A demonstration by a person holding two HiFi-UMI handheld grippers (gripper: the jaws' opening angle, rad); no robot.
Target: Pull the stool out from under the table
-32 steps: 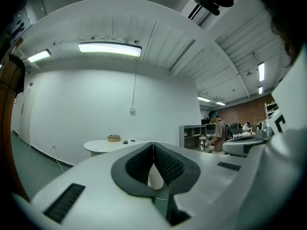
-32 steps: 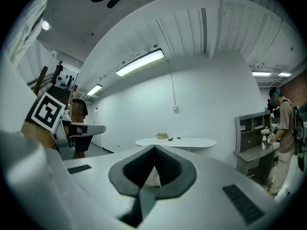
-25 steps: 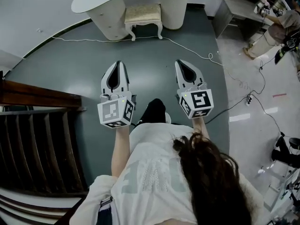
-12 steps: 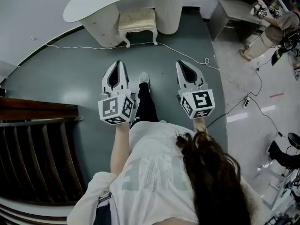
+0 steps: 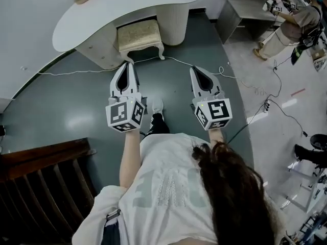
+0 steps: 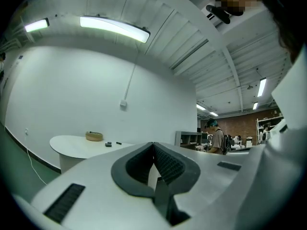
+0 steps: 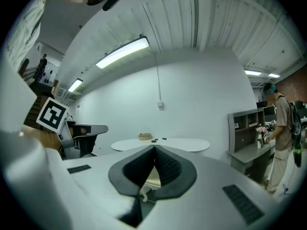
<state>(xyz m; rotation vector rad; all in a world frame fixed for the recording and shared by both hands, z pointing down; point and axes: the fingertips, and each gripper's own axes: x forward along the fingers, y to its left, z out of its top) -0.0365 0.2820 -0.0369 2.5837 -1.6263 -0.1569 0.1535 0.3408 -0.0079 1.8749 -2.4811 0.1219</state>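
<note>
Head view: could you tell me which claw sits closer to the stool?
The left claw: its tip appears just short of the stool's front leg, whereas the right claw points past the stool's side.

white tee, long dark hair, black trousers; white left tool & right tool w/ marker cubes.

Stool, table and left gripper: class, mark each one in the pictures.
stool [image 5: 139, 34], head view, on its cushioned seat.
table [image 5: 138, 6], head view, on the bare tabletop.
left gripper [image 5: 126, 65], head view, at its closed tips.
</note>
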